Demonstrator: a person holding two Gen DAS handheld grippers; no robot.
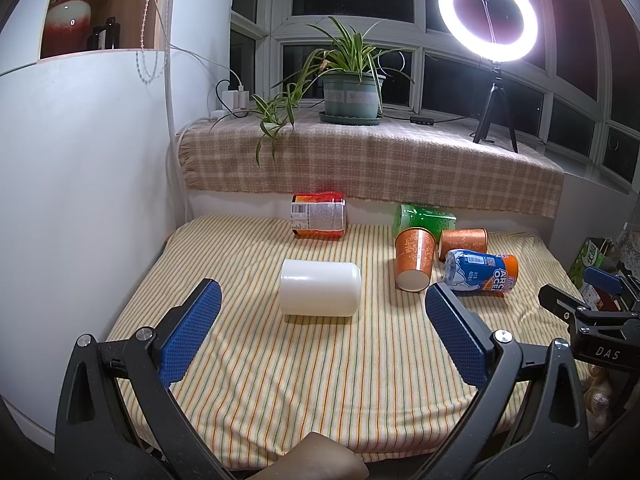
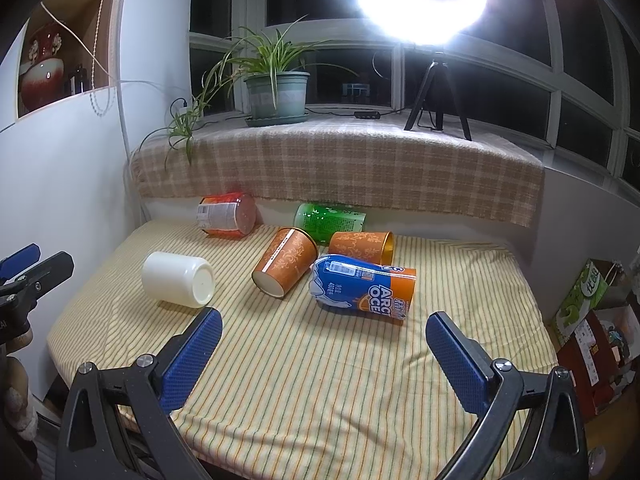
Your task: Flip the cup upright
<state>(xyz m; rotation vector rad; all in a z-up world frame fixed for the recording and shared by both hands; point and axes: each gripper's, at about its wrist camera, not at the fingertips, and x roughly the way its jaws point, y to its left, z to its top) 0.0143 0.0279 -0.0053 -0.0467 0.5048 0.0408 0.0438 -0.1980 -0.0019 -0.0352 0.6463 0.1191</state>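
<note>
A white cup [image 1: 319,289] lies on its side on the striped cloth, straight ahead of my open left gripper [image 1: 322,308], which hovers short of it and holds nothing. In the right wrist view the white cup [image 2: 178,279] lies at the left with its base facing me. My right gripper [image 2: 324,332] is open and empty, a little short of the blue and orange cup [image 2: 362,288]. Two orange paper cups [image 2: 285,262] [image 2: 361,245] lie on their sides behind it.
A red cup [image 1: 319,215] and a green cup [image 1: 425,217] lie on their sides by the back wall. A checked cloth covers the sill [image 1: 360,160] with a potted plant [image 1: 352,94] and a ring light [image 1: 488,12]. Boxes [image 2: 588,320] stand right of the table.
</note>
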